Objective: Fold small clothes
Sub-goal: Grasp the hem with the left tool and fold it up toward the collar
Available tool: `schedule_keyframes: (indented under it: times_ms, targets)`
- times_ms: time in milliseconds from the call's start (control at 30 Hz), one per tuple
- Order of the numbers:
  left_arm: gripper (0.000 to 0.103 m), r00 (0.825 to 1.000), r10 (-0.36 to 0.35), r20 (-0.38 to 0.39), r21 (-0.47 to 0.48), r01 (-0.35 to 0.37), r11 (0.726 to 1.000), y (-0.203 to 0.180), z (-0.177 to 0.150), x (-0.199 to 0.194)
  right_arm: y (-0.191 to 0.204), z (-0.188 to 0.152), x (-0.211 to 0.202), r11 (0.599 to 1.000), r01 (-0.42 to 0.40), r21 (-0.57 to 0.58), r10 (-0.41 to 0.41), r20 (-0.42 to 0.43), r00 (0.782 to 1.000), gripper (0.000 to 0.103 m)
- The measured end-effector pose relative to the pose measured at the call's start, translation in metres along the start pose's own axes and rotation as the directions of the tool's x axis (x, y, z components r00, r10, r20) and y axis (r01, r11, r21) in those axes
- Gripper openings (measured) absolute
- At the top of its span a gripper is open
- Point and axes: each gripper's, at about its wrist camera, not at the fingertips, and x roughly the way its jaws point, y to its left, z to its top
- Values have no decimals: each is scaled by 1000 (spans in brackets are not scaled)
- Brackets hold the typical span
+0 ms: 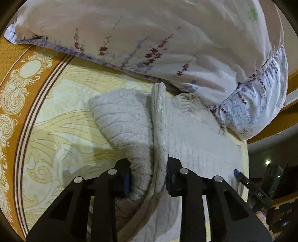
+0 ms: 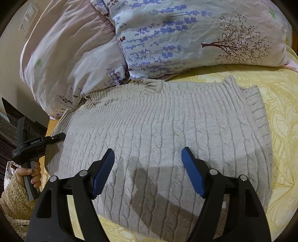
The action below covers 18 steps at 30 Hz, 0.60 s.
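A light grey cable-knit sweater (image 2: pixel 167 134) lies folded on the yellow patterned bedspread (image 2: pixel 283 130). In the left wrist view my left gripper (image 1: pixel 149 176) is shut on a bunched fold of the sweater (image 1: pixel 130 121), with the ribbed edge running up between the jaws. My right gripper (image 2: pixel 149 171) is open and empty, hovering just above the near part of the sweater. The left gripper also shows in the right wrist view (image 2: pixel 59 136) at the sweater's left edge, and the right gripper's tip shows in the left wrist view (image 1: pixel 237 173).
Floral pillows (image 2: pixel 167 37) lie right behind the sweater, touching its far edge. The bedspread has an orange ornamented border (image 1: pixel 13 104) to the left. A wall switch plate (image 2: pixel 29 16) is at far left. A woven basket (image 2: pixel 13 197) sits below the bed edge.
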Motion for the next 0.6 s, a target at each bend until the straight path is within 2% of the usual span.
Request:
schedule_keyframes:
  times_ms: [100, 200, 333, 433, 600]
  targets:
    - [25, 997, -72, 17, -12, 72, 997, -11, 4, -7, -2, 0, -4, 1000, -8, 18, 8, 3, 1000, 74]
    - [25, 987, -160, 33, -14, 161, 987, -28, 8, -11, -5, 2, -6, 999, -16, 32, 16, 6, 1000, 74]
    - [25, 960, -278, 31, 18, 278, 960, -63, 14, -12, -8, 4, -10, 999, -25, 45, 24, 13, 1000, 74]
    - [25, 941, -339, 11, 41, 338, 940, -86, 17, -7, -11, 4, -13, 998, -28, 52, 27, 20, 999, 74]
    - [25, 908, -419, -22, 22, 419, 908, -117, 16, 10, -19, 1, -23, 997, -33, 73, 30, 43, 999, 74]
